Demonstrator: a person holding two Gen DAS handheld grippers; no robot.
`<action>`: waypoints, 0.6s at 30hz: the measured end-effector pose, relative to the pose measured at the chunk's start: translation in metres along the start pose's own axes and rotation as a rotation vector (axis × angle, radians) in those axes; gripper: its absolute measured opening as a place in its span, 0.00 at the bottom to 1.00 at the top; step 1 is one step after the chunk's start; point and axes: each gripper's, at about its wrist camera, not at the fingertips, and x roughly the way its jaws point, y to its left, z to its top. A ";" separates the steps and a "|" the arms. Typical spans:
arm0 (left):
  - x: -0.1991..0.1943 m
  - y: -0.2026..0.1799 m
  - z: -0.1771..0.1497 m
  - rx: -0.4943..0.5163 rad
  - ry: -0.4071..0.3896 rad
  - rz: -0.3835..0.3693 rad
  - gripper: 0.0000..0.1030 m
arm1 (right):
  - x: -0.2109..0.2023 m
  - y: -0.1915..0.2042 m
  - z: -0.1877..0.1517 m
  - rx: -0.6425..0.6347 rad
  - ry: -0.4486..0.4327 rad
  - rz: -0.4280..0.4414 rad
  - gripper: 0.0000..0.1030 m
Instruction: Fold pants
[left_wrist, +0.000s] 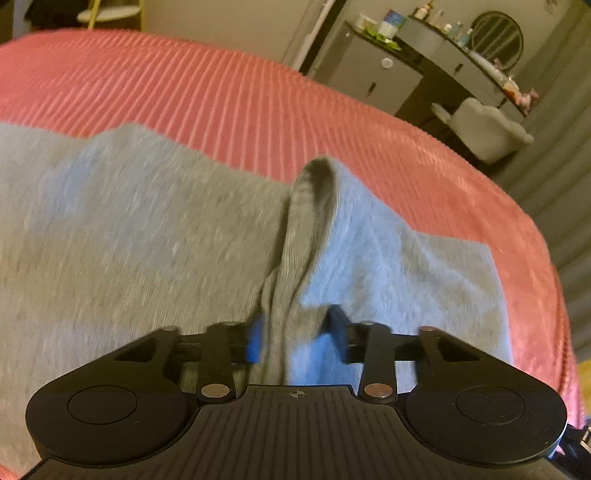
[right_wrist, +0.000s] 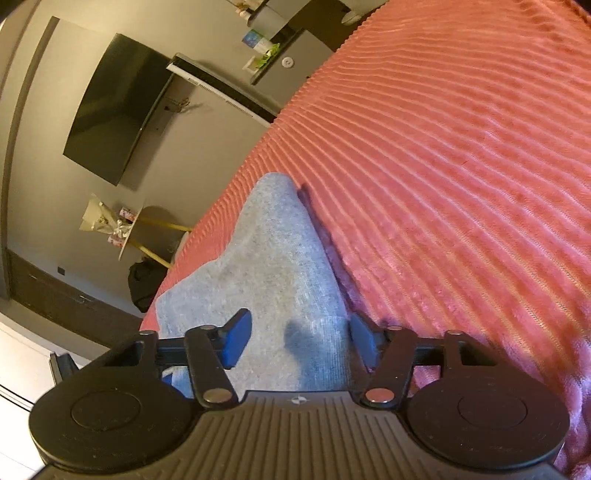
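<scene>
The left gripper (left_wrist: 297, 334) pinches a raised ridge of the grey pants (left_wrist: 129, 229) at centre frame, while the right gripper (right_wrist: 299, 339), jaws spread, straddles their edge (right_wrist: 280, 258) beside a wall television (right_wrist: 110, 110) upper left.

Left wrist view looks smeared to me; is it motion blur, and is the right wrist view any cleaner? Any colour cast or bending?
Left wrist view: streaky blur across the grey pants and red bedspread; the left tool is slightly soft too. Right wrist view: sharper on the pants, with a small dark shadow near the right tool. Both: warm, dim cast and fisheye curving at the edges.
</scene>
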 end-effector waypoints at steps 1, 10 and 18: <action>0.001 -0.003 0.000 0.005 0.002 0.008 0.24 | 0.000 0.002 0.000 -0.018 -0.005 -0.009 0.51; -0.024 -0.026 -0.001 0.171 -0.120 0.058 0.19 | 0.000 0.063 -0.025 -0.397 -0.096 -0.110 0.39; -0.016 -0.016 -0.024 0.222 -0.097 0.183 0.34 | 0.040 0.078 -0.037 -0.542 0.012 -0.260 0.39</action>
